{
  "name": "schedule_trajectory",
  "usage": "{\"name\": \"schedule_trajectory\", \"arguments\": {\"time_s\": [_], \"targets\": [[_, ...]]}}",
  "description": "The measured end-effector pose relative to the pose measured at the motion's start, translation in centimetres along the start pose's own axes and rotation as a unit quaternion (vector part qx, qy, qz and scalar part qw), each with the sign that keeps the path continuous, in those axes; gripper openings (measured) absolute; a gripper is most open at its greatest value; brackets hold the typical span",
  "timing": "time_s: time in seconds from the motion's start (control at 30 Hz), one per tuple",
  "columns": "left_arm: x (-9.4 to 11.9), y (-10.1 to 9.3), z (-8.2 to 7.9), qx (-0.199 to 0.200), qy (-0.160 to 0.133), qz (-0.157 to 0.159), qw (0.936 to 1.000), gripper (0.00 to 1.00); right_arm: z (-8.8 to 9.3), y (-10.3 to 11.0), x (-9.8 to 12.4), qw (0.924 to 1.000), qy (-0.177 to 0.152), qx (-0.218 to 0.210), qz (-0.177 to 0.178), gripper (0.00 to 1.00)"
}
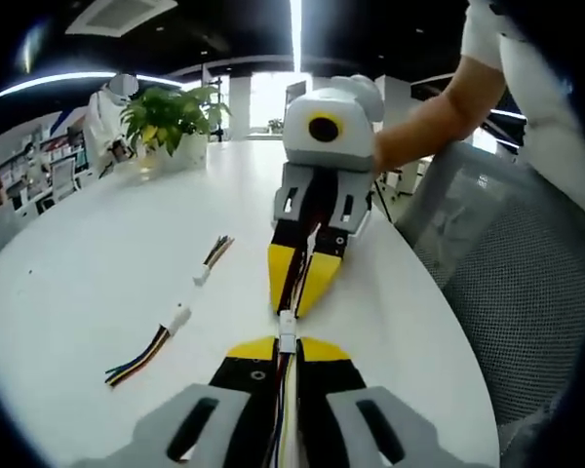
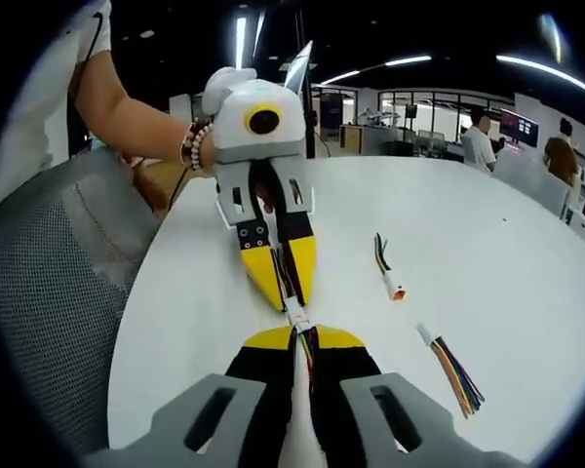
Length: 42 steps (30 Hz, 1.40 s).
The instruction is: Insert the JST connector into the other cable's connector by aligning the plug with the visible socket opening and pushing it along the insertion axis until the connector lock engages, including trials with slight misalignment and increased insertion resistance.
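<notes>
Mating plug [image 1: 288, 341] with socket [image 1: 287, 318] above white desk [image 1: 97, 263]: left gripper [image 1: 288, 353] jaws clamp plug cable, right gripper [image 1: 300, 297] jaws clamp socket cable. Keep both coaxial, push straight, steady until lock clicks.

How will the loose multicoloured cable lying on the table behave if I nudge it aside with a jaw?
The multicoloured cable is thin loose wires with fanned ends, so it will probably flop and bend. It looks light and would likely slide on the smooth white table. Its small white connector may snag the jaw.
</notes>
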<state>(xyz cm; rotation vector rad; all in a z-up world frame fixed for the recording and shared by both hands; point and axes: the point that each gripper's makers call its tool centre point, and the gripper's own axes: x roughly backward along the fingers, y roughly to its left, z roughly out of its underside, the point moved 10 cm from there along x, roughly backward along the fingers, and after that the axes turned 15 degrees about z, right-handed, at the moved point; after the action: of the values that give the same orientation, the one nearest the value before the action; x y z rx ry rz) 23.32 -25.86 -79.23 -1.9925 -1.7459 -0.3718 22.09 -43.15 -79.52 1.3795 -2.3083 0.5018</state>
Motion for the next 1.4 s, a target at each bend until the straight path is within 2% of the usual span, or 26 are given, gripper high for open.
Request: {"name": "schedule_trajectory", "arguments": {"time_s": [0.33, 0.6, 1.1, 1.17, 1.27, 1.4], "targets": [[-0.2, -0.1, 0.3, 0.003, -0.003, -0.007, 1.0000, 0.01, 0.4, 0.1, 0.0, 0.9999, 0.001, -0.009, 0.004, 0.04], [0.0, -0.2, 0.6, 0.007, -0.019, -0.008, 0.9998, 0.03, 0.9, 0.2, 0.2, 0.9996, -0.020, -0.022, 0.001, 0.07], [-0.1, -0.2, 1.3, 0.044, -0.075, -0.019, 0.9961, 0.05, 0.7, 0.4, -0.1, 0.9995, -0.027, -0.017, -0.007, 0.15], [-0.2, -0.3, 1.2, 0.051, -0.077, -0.014, 0.9956, 0.07, 0.7, 0.3, -0.1, 0.9994, -0.027, -0.020, -0.006, 0.17], [0.1, 0.2, 1.0, 0.064, -0.084, -0.035, 0.9938, 0.20, 0.6, 0.1, 0.0, 0.9994, -0.024, -0.024, -0.001, 0.19], [0.6, 0.5, 1.2, 0.068, -0.085, -0.037, 0.9934, 0.17, 0.3, -0.4, 0.2, 0.9987, -0.036, -0.035, 0.007, 0.18]]}}
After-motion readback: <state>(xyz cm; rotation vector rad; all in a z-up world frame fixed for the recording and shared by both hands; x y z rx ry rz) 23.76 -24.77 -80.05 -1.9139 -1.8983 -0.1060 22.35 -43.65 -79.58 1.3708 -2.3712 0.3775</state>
